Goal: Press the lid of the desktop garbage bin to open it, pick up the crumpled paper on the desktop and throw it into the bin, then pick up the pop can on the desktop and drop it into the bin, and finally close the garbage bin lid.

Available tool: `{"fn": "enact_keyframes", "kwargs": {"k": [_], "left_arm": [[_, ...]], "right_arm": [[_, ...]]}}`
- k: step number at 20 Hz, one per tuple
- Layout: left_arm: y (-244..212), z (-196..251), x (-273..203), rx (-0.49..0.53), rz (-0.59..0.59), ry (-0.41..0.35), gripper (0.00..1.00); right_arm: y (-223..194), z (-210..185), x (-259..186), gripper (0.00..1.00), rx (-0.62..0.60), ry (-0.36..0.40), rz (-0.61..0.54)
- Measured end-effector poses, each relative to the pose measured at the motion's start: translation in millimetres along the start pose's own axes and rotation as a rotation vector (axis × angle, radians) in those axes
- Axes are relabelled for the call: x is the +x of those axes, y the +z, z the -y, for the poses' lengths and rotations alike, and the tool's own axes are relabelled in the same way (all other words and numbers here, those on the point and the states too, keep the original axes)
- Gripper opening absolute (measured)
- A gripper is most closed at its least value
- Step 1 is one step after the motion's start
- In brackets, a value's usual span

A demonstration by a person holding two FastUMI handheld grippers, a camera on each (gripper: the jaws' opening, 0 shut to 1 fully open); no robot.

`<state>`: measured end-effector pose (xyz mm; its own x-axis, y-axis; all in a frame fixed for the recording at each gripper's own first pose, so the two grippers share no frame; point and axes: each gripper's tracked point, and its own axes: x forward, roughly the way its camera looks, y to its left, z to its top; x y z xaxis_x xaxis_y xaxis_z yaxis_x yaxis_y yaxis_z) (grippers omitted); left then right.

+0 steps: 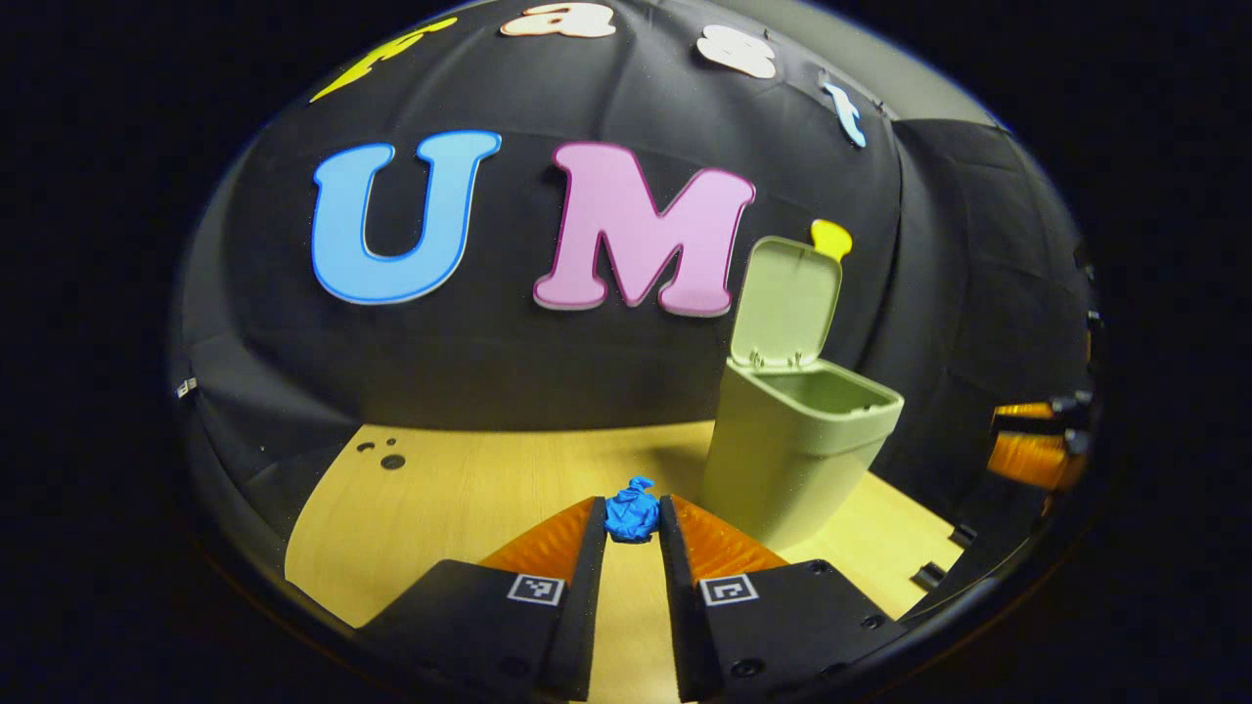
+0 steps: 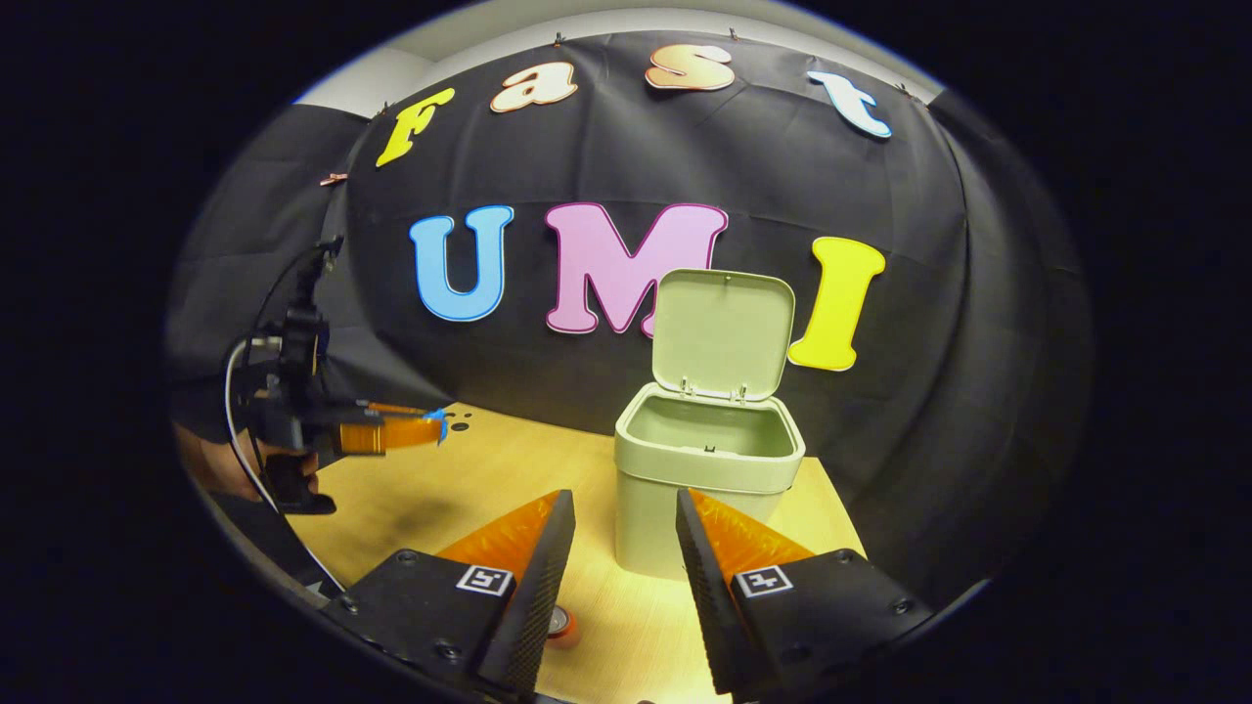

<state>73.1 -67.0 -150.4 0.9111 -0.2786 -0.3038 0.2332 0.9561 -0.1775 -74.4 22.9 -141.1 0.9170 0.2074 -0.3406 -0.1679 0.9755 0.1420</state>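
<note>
The pale green plastic bin [image 2: 706, 489] at middle frame has its lid [image 2: 722, 335] up already. My left gripper [image 1: 632, 518] pinches the blue crumpled paper ball [image 1: 631, 510], lifted off the wooden desk [image 1: 469, 489]. My right gripper [image 2: 624, 533] jaws gape wide, empty. The can [image 2: 559, 626] peeks low down. Paper, can and lid-closing are left.
</note>
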Motion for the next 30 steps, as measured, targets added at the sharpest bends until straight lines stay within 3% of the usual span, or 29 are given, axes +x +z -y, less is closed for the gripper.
{"fn": "enact_keyframes", "kwargs": {"k": [3,6,12,13,14,15,16,27,28,30], "left_arm": [[47.3,21.3,14.1,-0.026,0.089,-0.067,0.36],[77.2,49.8,28.9,0.017,0.136,-0.143,0.36],[92.8,108.3,68.8,0.077,0.150,-0.267,0.36],[91.8,116.2,75.2,0.076,0.144,-0.281,0.32],[90.7,123.7,82.8,0.075,0.138,-0.294,0.36],[89.0,131.0,89.2,0.076,0.130,-0.303,0.32],[87.8,136.3,96.0,0.081,0.123,-0.308,0.36],[58.4,187.5,156.4,0.158,0.014,-0.353,0.36],[56.2,190.7,160.7,0.166,0.007,-0.355,0.32],[52.5,194.8,167.0,0.177,-0.005,-0.352,0.36]], "right_arm": [[-6.9,-3.2,-2.6,0.67,0.022,0.007,-0.015],[-8.5,-0.3,-4.3,0.67,0.026,0.005,-0.018],[-12.5,12.7,-12.6,0.67,0.034,-0.027,-0.024],[-13.3,15.8,-14.2,0.67,0.035,-0.033,-0.025],[-14.5,19.1,-15.9,0.67,0.037,-0.040,-0.026],[-15.5,22.7,-18.1,0.67,0.038,-0.048,-0.026],[-16.3,26.8,-19.4,0.67,0.041,-0.057,-0.027],[-21.5,67.9,-21.3,0.67,0.063,-0.129,-0.037],[-23.0,70.9,-20.7,0.67,0.062,-0.132,-0.040],[-23.8,76.7,-20.3,0.67,0.059,-0.139,-0.043]]}}
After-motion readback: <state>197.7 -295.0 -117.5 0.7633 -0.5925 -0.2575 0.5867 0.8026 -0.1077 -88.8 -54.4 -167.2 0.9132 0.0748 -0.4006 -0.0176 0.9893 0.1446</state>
